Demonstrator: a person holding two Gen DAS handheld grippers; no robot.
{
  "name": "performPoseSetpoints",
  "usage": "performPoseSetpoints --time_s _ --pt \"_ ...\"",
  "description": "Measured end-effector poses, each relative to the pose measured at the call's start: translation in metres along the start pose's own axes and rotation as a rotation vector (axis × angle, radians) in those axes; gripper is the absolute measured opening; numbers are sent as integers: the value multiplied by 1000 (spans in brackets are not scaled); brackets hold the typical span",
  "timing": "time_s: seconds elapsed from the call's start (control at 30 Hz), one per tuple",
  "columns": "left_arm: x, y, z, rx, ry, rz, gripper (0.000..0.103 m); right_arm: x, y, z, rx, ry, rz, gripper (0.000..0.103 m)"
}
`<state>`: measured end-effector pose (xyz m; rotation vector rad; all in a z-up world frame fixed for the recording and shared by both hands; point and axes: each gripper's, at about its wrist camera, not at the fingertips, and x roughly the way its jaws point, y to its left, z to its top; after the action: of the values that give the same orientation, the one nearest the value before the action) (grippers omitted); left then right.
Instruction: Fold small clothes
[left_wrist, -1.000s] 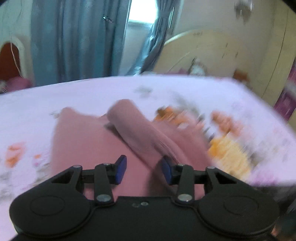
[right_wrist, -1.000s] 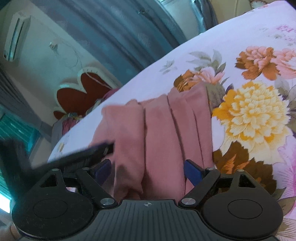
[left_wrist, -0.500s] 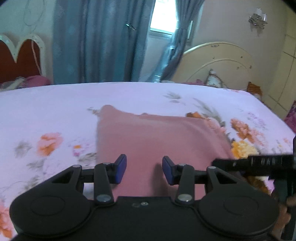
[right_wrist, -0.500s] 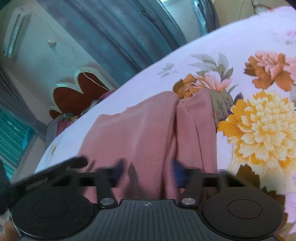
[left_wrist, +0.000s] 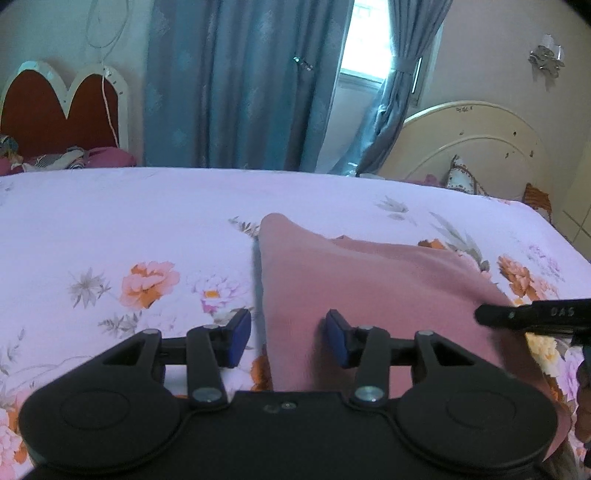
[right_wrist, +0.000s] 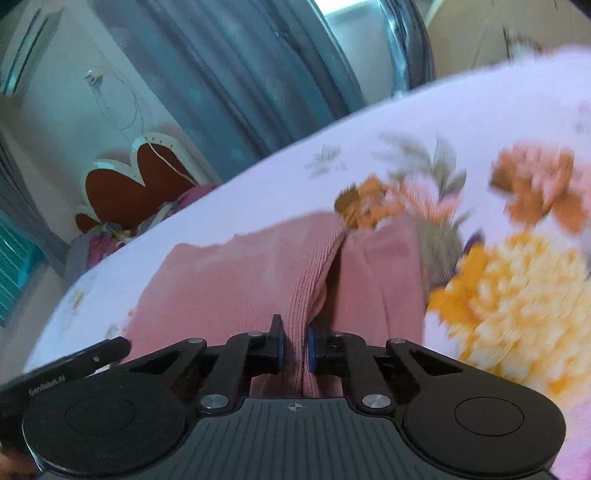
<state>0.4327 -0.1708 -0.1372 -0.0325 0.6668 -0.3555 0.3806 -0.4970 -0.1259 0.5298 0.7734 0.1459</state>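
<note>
Left wrist view first: the left gripper (left_wrist: 288, 338) hovers with jaws apart, straddling the left edge of the pink garment (left_wrist: 369, 280), which lies on the floral bedsheet (left_wrist: 110, 221) (lined up for a second grab, I reckon). Over on the right, the right gripper (right_wrist: 294, 349) is closing, pads pinching a raised ridge of cloth, likely to carry the fold.

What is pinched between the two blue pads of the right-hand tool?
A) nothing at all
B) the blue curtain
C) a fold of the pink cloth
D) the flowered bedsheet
C: the right tool is closing its blue pads on a raised ridge of the pink cloth, which lies on the flowered bedsheet.
</note>
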Motion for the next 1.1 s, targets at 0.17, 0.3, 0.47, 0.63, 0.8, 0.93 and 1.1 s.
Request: performPoseSetpoints --time_s 0.17,0.3,0.47,0.63,0.8,0.93,1.1 --pt "-4 -14 1 18 -13 -54 47 -24 -5 7 -53 -73 -82 10" --pt "13 -25 -9 39 39 -24 49 1 -29 -2 35 29 -100 11" --pt "14 -22 -12 61 53 -19 49 -12 -34 -1 105 39 -51 14" --pt "-2 -20 -14 85 67 -38 49 -47 -39 -15 104 63 -22 19" --pt "-21 -17 -22 60 90 -75 49 -72 -34 -36 102 77 -12 20" --pt "-34 -18 -29 52 125 -98 49 -88 -29 -50 112 75 -11 24" --pt "-35 -21 -50 39 220 -107 49 -98 -20 -67 57 93 -39 24"
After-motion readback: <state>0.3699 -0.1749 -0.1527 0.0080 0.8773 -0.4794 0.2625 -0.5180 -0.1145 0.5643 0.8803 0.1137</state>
